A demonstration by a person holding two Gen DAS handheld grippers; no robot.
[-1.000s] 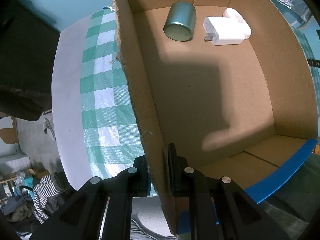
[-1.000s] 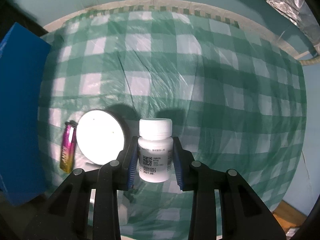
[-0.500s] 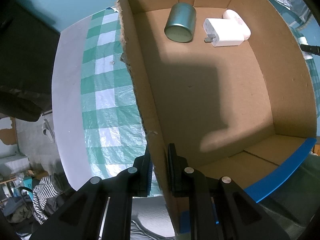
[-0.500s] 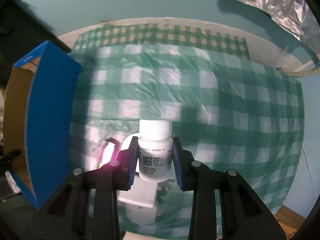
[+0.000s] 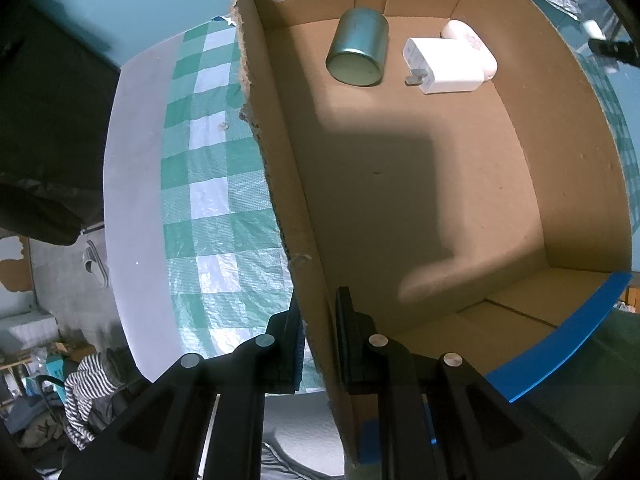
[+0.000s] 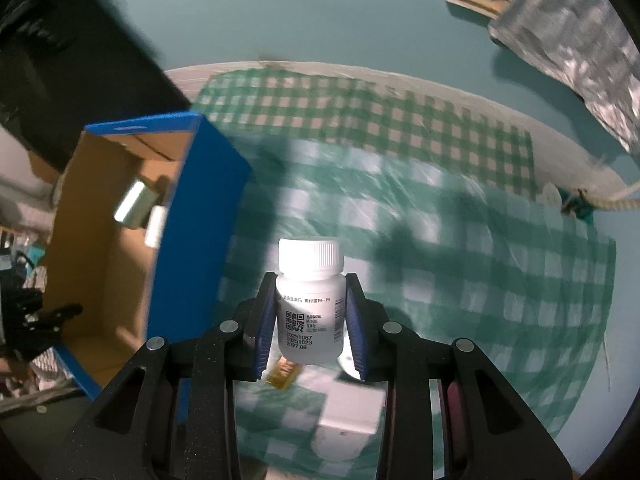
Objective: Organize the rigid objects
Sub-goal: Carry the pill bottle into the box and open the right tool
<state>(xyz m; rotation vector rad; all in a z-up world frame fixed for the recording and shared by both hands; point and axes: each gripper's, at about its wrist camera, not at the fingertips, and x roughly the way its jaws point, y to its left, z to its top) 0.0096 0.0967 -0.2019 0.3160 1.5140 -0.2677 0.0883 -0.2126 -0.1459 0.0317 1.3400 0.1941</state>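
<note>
Clamped between the right tool's (image 6: pixel 311 330) jaws, a white pill bottle (image 6: pixel 310 304) has risen clear of the checked tabletop (image 6: pixel 460 264) within the last second, swinging toward the cardboard box (image 6: pixel 108 248); the left tool (image 5: pixel 318 344) stays pinched shut on the box's wall, steadying it for the drop.

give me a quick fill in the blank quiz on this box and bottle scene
1. The right hand-held gripper is shut on a white ____.
2. The left hand-held gripper clamps the ____ of the cardboard box.
3. Inside the box, the metal can lies beside a white ____.
4. The tablecloth pattern is green-and-white ____.

Missing: bottle; wall; charger; checks
</note>
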